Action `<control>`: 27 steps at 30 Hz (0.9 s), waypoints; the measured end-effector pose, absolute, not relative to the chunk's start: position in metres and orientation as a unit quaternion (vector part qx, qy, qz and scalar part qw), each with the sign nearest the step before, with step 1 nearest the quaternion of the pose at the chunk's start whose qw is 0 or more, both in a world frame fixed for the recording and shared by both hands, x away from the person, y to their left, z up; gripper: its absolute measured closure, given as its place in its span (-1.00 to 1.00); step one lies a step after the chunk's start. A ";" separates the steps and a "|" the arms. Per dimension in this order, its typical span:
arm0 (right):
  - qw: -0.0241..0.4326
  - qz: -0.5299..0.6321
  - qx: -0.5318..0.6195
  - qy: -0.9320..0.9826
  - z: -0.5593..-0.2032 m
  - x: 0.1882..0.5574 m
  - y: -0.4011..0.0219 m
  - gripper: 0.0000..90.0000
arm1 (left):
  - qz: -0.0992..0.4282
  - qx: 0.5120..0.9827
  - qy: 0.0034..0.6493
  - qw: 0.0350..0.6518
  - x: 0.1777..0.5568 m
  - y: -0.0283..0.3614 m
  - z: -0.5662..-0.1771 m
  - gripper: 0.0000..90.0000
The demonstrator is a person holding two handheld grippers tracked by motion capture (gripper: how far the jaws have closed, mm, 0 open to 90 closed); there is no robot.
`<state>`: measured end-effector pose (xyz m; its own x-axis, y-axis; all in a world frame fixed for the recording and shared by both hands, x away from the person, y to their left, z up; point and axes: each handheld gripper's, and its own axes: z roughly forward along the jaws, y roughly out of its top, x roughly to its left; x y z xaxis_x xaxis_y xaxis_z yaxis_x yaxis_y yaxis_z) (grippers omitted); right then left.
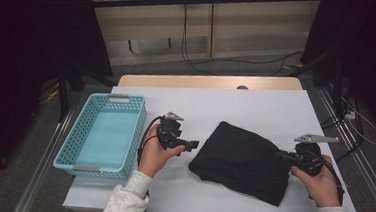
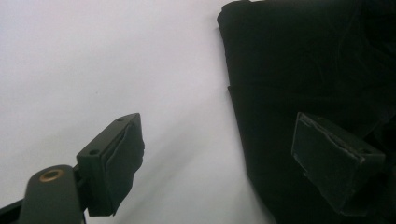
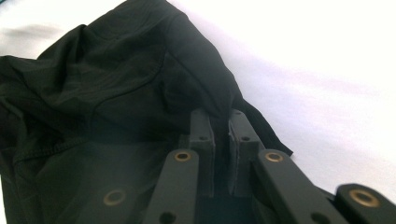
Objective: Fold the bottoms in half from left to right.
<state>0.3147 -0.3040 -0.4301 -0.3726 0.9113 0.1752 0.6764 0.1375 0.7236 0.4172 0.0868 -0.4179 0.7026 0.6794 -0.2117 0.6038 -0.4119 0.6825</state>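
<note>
a: black cloth (image 1: pixel 245 160) flat on the white table (image 1: pixel 256 103), right of centre, folded into a rough slab. looks partly done, as a guess: folded over at least once, layered edges showing along the near left side.

b: agreed on partly done. still lumpy in the right gripper view, wrinkles and a seam curving across the top layer. probably another fold or a tidy-up left, then maybe off to the basket (image 1: pixel 84 168), judging by where it waits.

a: basket at the far left of the table, well apart from the cloth, nothing inside.

b: long axis?

a: runs diagonally, from the far-left corner down toward the near-right corner. narrower at the far end, wider near the right hand.

b: right gripper (image 1: pixel 280 153) pinched on the cloth's right edge, jaws nearly together with a fold of fabric between them. clear enough in its own view (image 3: pixel 222 140).

a: left gripper (image 1: pixel 193 145) just beside the cloth's left edge, not touching. jaws spread wide, nothing between them; in its own view (image 2: pixel 217 154) one pad over bare table, the other over the cloth.

b: so next, likely a grab on that left edge. only a guess.
</note>
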 end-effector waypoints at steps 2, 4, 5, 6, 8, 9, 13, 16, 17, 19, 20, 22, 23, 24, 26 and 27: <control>0.156 0.377 0.538 0.738 -0.430 0.315 -0.304 0.84 | 0.048 0.836 0.385 0.387 0.417 0.086 -0.418 -0.63; 0.156 0.379 0.537 0.738 -0.428 0.314 -0.305 0.84 | 0.047 0.838 0.384 0.386 0.417 0.087 -0.418 -0.63; 0.157 0.380 0.536 0.738 -0.427 0.314 -0.305 0.84 | 0.047 0.838 0.383 0.386 0.417 0.087 -0.418 -0.63; 0.157 0.380 0.537 0.737 -0.426 0.313 -0.305 0.84 | 0.047 0.838 0.384 0.386 0.417 0.087 -0.418 -0.63; 0.158 0.379 0.538 0.736 -0.426 0.313 -0.306 0.84 | 0.047 0.837 0.383 0.387 0.417 0.087 -0.418 -0.63; 0.157 0.377 0.539 0.737 -0.426 0.313 -0.307 0.84 | 0.048 0.837 0.384 0.386 0.416 0.087 -0.418 -0.63; 0.160 0.369 0.541 0.738 -0.428 0.312 -0.307 0.84 | 0.047 0.836 0.385 0.388 0.415 0.086 -0.418 -0.63; 0.159 0.367 0.542 0.739 -0.428 0.312 -0.307 0.84 | 0.046 0.836 0.385 0.388 0.415 0.087 -0.418 -0.63; 0.160 0.368 0.541 0.739 -0.427 0.312 -0.307 0.84 | 0.047 0.837 0.383 0.387 0.415 0.088 -0.418 -0.63; 0.160 0.369 0.542 0.738 -0.427 0.311 -0.308 0.84 | 0.046 0.837 0.384 0.387 0.414 0.088 -0.418 -0.63; 0.159 0.368 0.543 0.738 -0.427 0.310 -0.309 0.84 | 0.045 0.837 0.384 0.387 0.414 0.087 -0.418 -0.63; 0.160 0.367 0.542 0.738 -0.428 0.309 -0.310 0.84 | 0.045 0.838 0.383 0.385 0.414 0.086 -0.419 -0.63; 0.160 0.367 0.543 0.738 -0.428 0.310 -0.311 0.84 | 0.045 0.839 0.382 0.385 0.414 0.086 -0.419 -0.63; 0.159 0.367 0.544 0.738 -0.429 0.310 -0.311 0.84 | 0.045 0.839 0.382 0.385 0.414 0.086 -0.419 -0.63; 0.159 0.367 0.543 0.739 -0.430 0.311 -0.310 0.84 | 0.043 0.838 0.385 0.385 0.414 0.085 -0.420 -0.63; 0.159 0.366 0.542 0.740 -0.430 0.311 -0.310 0.84 | 0.044 0.838 0.385 0.385 0.414 0.086 -0.420 -0.63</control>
<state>0.3107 -0.3099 -0.4296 -0.3621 0.9179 0.1622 0.6854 0.1442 0.7138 0.4142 0.0856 -0.4204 0.7001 0.6788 -0.2218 0.6108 -0.4083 0.6784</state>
